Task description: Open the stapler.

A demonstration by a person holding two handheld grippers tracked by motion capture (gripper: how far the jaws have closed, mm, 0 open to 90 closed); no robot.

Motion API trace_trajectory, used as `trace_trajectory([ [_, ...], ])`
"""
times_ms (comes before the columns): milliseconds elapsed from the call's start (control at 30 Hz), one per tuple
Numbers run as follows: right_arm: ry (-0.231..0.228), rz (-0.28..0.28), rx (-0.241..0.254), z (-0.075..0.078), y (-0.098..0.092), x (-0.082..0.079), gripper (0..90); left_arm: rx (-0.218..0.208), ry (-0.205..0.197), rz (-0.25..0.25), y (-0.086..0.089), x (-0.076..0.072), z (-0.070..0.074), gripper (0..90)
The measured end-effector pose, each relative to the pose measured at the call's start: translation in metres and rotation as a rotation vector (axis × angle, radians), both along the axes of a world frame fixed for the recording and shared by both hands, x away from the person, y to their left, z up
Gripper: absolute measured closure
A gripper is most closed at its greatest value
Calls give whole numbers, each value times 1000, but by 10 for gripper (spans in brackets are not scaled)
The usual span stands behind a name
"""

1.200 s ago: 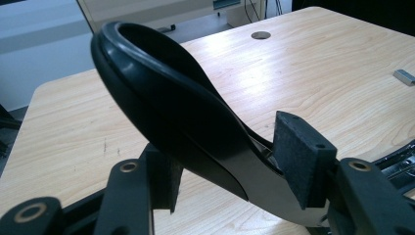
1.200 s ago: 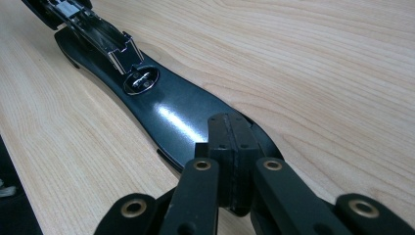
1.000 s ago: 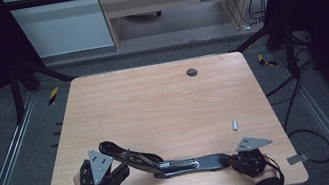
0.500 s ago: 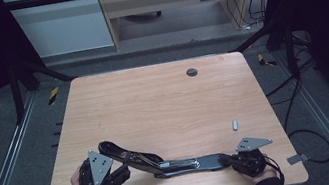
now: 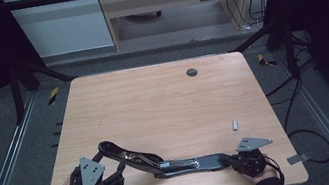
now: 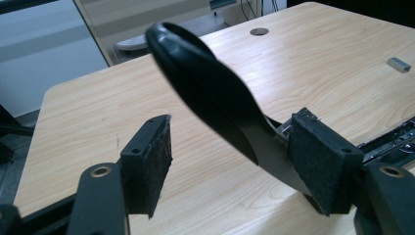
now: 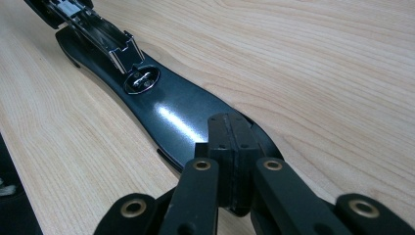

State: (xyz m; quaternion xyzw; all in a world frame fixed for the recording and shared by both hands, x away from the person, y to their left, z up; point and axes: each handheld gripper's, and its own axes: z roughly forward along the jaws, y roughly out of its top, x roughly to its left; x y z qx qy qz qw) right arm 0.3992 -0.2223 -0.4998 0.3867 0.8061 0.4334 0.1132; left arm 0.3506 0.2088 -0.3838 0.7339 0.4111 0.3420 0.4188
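A black stapler (image 5: 179,163) lies opened out flat near the table's front edge. Its top arm (image 6: 205,93) rises at a slant between the pads of my left gripper (image 6: 230,156). The jaws have just been opening: the arm leans against the right pad (image 6: 323,161), while the left pad stands apart from it. In the high view my left gripper (image 5: 115,174) sits at the stapler's left end. My right gripper (image 7: 230,142) is shut, pads together, its tips on the end of the glossy base (image 7: 166,112). It appears in the high view at the front right (image 5: 232,159).
A small grey strip of staples (image 5: 234,124) lies on the wooden table (image 5: 165,107) behind my right gripper. A dark round grommet (image 5: 192,72) sits near the far edge. Floor cables run beyond the right edge.
The left gripper's jaws have spread apart and that hand has shifted slightly left. The right gripper and the stapler have stayed put.
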Motion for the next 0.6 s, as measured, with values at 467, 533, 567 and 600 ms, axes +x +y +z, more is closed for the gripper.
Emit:
trace_trajectory([
  [467, 3, -1, 3, 0, 0, 0, 900, -6, 28, 26, 22, -3, -13, 321],
  [533, 3, -3, 3, 0, 0, 0, 900, 1, 31, 32, 23, -2, -16, 321],
  [567, 4, -4, 5, 0, 0, 0, 900, 2, 33, 36, 24, -2, -17, 322],
  [600, 5, -4, 5, 0, 0, 0, 900, 4, 37, 41, 25, -1, -18, 324],
])
